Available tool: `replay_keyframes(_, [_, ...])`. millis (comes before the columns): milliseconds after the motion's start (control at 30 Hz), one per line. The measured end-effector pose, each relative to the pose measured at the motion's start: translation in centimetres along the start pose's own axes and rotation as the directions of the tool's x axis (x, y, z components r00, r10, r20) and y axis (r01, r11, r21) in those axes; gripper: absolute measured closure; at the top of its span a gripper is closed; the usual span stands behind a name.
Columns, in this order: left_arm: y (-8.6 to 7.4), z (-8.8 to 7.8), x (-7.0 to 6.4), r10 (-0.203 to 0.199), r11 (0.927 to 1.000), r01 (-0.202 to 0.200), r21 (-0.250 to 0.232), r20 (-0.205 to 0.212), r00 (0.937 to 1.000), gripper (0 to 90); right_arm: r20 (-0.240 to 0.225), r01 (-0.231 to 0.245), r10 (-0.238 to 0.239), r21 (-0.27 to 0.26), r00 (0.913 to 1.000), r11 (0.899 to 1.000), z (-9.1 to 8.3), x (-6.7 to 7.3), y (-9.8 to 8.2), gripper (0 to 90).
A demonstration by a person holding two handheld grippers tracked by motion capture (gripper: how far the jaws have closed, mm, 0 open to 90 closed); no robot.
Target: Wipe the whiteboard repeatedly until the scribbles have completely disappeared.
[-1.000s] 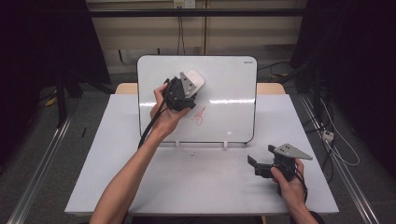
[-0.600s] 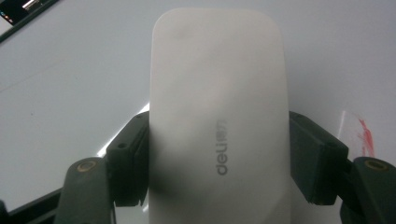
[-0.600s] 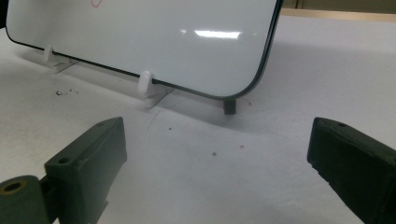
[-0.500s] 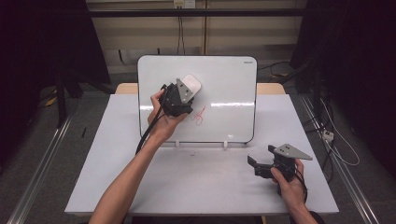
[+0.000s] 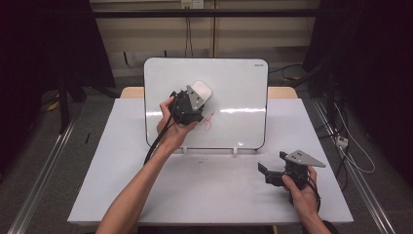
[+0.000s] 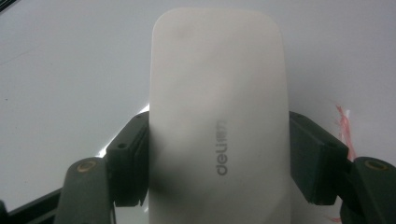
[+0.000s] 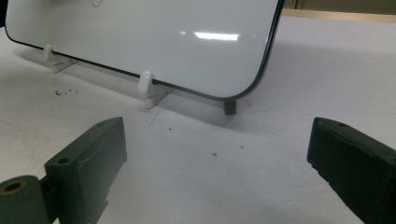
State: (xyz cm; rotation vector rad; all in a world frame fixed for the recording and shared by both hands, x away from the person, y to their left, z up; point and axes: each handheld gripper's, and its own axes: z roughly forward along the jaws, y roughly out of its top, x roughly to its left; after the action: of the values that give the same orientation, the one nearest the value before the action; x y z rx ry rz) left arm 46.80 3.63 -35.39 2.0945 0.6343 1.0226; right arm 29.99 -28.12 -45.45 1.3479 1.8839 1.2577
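We see a whiteboard (image 5: 234, 87) standing upright on a white table (image 5: 122, 195), just above the middle of the high view. The left gripper (image 5: 194, 100) sits in front of the board's left half, its two jaws clamped on the long sides of a white eraser (image 5: 200, 90). In the left gripper view the eraser (image 6: 217, 116) runs up the centre of the frame, with a grey brand name printed on its lower half, and a black jaw presses against each of its edges. The eraser lies against the board or just in front of it; we cannot tell which.

A red mark (image 5: 208, 121) shows on the board just below and right of the left gripper; in the left gripper view it (image 6: 344, 128) sits at the right edge.

The right gripper (image 5: 270, 170) rests on the table at the lower right of the high view, well apart from the board. In the right gripper view its jaws stand wide apart with nothing between them, and the board's lower edge (image 7: 149, 46) fills the upper part.
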Motion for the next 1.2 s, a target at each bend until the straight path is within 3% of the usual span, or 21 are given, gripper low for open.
replay_keyframes(233, [0.0,0.2,-1.8,0.042,0.9991,-0.042,-0.004,0.016,0.999,31.2,0.002,0.0,0.0,0.0,1.0,1.0,0.1,0.0,0.0,4.7])
replay_keyframes(433, [0.0,0.1,-1.9,0.039,0.9993,-0.039,0.0,0.016,0.9991,31.1,-0.002,-0.002,0.002,-0.001,1.0,1.0,0.0,0.0,0.0,4.7])
replay_keyframes(533, [-0.1,0.2,-2.3,0.064,0.998,-0.064,-0.002,0.022,0.9977,31.1,-0.002,-0.003,0.003,0.0,1.0,1.0,0.0,0.0,0.0,4.7])
replay_keyframes(1200, [-1.1,-0.1,-3.8,0.099,0.9951,-0.099,-0.002,0.042,0.9942,31.1,-0.003,-0.003,0.003,-0.001,1.0,1.0,0.0,0.0,0.0,4.7])
